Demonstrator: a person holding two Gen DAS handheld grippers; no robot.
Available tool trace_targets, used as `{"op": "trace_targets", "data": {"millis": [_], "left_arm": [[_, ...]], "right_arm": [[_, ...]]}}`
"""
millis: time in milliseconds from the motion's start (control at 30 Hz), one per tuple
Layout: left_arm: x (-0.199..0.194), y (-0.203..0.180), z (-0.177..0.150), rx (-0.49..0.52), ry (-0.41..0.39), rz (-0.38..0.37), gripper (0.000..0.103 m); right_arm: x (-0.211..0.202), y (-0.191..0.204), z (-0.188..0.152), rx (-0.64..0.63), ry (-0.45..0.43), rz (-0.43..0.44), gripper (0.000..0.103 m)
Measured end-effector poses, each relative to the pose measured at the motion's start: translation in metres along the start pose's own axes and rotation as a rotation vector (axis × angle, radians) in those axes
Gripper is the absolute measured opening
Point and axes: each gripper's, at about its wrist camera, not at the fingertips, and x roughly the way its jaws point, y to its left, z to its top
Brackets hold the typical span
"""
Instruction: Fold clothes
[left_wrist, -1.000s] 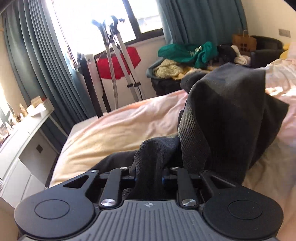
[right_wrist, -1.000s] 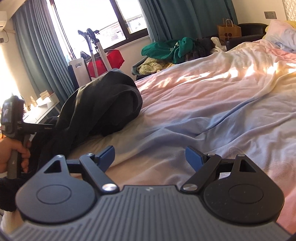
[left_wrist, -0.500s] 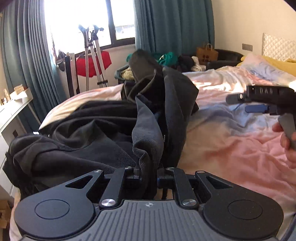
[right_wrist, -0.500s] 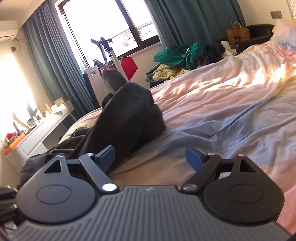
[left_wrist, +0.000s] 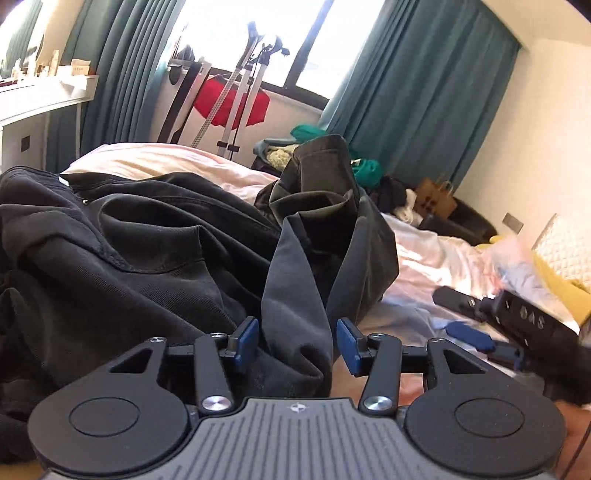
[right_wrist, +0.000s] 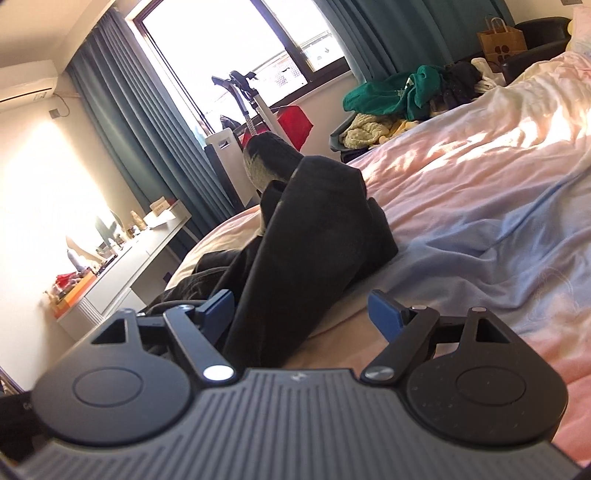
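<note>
While its jaws are opening, the left gripper (left_wrist: 297, 341) has a fold of the dark grey garment (left_wrist: 325, 236) standing between the blue pads (left_wrist: 244, 339), which no longer press on it. That garment lies heaped on the bed (right_wrist: 480, 192), one end rising in a peak, with more black clothing (left_wrist: 110, 251) spread to its left. From its own view, the right gripper (right_wrist: 301, 314) holds its jaws wide, the garment's near end lying between them toward the left pad, ungripped. Its body also shows at the right edge of the left view.
</note>
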Motion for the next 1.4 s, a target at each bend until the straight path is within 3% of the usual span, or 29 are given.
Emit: {"op": "trace_targets", "data": {"millis": [167,267,300,367,467,533,600,700,833,1100,1233,1400], "left_arm": [[0.013,0.007,-0.005,0.038,-0.026,-0.029,0.045],[0.020,0.014,-0.009,0.042,-0.037,-0.042,0.027],[0.023,0.018,-0.009,0.027,-0.031,-0.045,0.017],[0.026,0.030,-0.007,-0.021,-0.025,-0.063,0.006],[0.027,0.043,-0.003,-0.083,-0.041,-0.124,0.003],[0.027,0.047,-0.002,-0.087,-0.055,-0.166,0.003],[0.028,0.050,-0.002,-0.088,-0.061,-0.200,0.002],[0.026,0.054,0.001,-0.084,-0.073,-0.246,0.002],[0.018,0.056,0.005,-0.078,-0.098,-0.289,0.002],[-0.003,0.039,0.001,0.025,-0.112,-0.303,0.002],[-0.010,0.023,-0.010,0.105,-0.081,-0.272,0.002],[-0.009,0.002,-0.024,0.204,-0.031,-0.200,0.003]], "right_arm": [[0.062,0.036,0.031,-0.112,0.039,0.012,0.083],[0.117,0.062,0.051,-0.223,0.048,-0.048,0.082],[0.136,0.070,0.058,-0.266,0.053,-0.077,0.080],[0.174,0.087,0.067,-0.383,0.053,-0.162,0.077],[0.225,0.101,0.071,-0.562,0.081,-0.346,0.067],[0.252,0.097,0.070,-0.590,0.178,-0.436,0.065],[0.258,0.096,0.066,-0.636,0.227,-0.497,0.039],[0.244,0.098,0.067,-0.637,0.243,-0.525,0.026],[0.191,0.102,0.072,-0.595,0.218,-0.509,0.020],[0.044,0.042,0.083,-0.235,0.089,-0.447,0.015],[-0.003,-0.022,0.054,0.009,0.124,-0.422,0.015],[-0.035,-0.083,0.016,0.291,0.150,-0.294,0.019]]}}
